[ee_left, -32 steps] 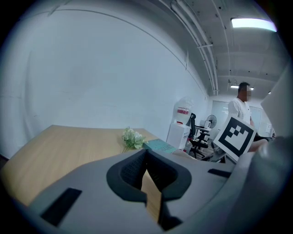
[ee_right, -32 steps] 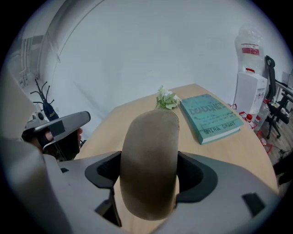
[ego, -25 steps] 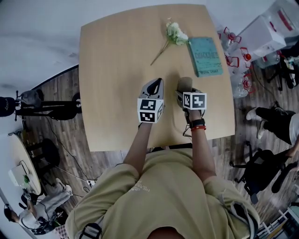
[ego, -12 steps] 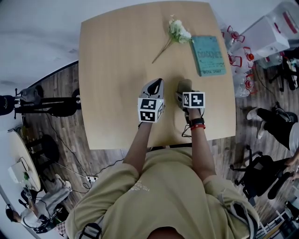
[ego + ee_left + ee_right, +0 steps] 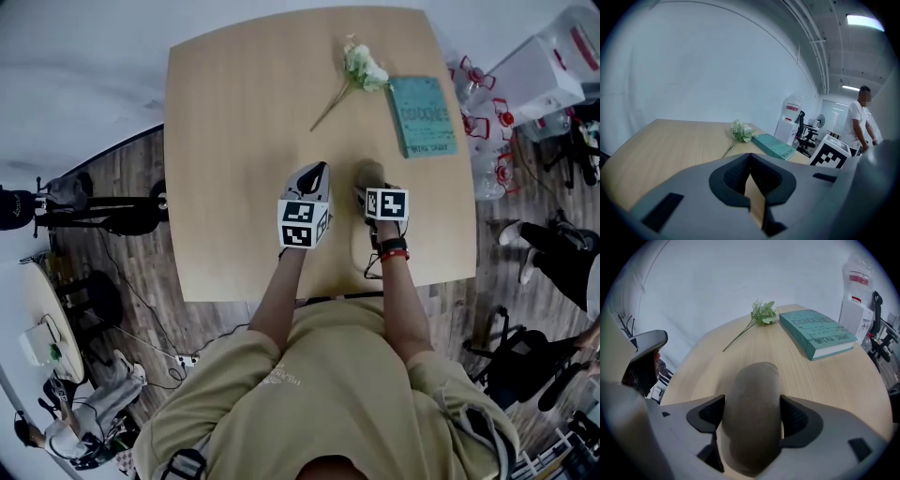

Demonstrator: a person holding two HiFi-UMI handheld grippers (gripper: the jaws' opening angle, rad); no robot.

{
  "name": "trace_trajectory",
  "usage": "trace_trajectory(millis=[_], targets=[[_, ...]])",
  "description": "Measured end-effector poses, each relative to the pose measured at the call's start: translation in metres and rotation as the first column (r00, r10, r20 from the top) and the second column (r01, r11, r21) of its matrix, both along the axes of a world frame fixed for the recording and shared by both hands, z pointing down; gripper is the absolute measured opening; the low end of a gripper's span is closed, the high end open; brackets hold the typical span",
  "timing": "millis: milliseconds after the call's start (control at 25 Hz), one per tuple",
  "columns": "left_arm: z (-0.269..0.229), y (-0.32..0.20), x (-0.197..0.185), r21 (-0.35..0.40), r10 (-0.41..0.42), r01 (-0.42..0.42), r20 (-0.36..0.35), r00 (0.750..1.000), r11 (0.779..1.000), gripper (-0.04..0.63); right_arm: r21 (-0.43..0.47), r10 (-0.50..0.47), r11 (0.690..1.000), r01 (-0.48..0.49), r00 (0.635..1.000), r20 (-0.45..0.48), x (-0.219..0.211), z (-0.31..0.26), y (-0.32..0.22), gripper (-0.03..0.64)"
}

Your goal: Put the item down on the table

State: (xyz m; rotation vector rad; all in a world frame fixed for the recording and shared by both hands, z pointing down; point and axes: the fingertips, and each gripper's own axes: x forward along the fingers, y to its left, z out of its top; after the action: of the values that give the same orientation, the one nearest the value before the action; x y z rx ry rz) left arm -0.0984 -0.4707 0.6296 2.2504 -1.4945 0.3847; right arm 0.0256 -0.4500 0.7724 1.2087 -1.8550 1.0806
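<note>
Nearest, at 6 o'clock: fingers of the right gripper [image 5: 751,427] clamped on both flanks of the brown oblong item [image 5: 752,380], long axis toward 12, over bare counter [image 5: 234,141]. Just beside at 9, left gripper [image 5: 750,161], fingers pressed together on nothing. Farther, toward 12 and 1: flower sprig [image 5: 361,67] and teal book [image 5: 424,114], well apart; likely calls only for lowering straight down.

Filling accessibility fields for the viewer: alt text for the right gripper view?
The right gripper is shut on a rounded grey-brown oblong item, which fills the gap between its two dark jaws. Beyond, on the light wooden table, lie a white flower sprig with a long stem and a teal hardcover book to its right.
</note>
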Motion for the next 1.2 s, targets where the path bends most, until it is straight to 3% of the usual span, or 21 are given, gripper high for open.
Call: trace_trajectory(millis=[200, 640, 1200], targets=[[-0.006, 0.004, -0.004, 0.009, -0.005, 0.005, 0.004, 1.000, 1.000, 0.023, 0.043, 0.017, 0.999, -0.016, 0.999, -0.027, 0.005, -0.008, -0.003, 0.396], [-0.030, 0.034, -0.001, 0.051, -0.002, 0.002, 0.002, 1.000, 0.999, 0.023, 0.177, 0.043, 0.983, -0.042, 0.999, 0.003, 0.018, -0.064, 0.013, 0.377], [-0.088, 0.092, 0.012, 0.155, 0.006, -0.005, -0.002, 1.000, 0.988, 0.023, 0.416, 0.093, 0.903, -0.110, 0.994, 0.060, 0.051, -0.168, 0.062, 0.301]])
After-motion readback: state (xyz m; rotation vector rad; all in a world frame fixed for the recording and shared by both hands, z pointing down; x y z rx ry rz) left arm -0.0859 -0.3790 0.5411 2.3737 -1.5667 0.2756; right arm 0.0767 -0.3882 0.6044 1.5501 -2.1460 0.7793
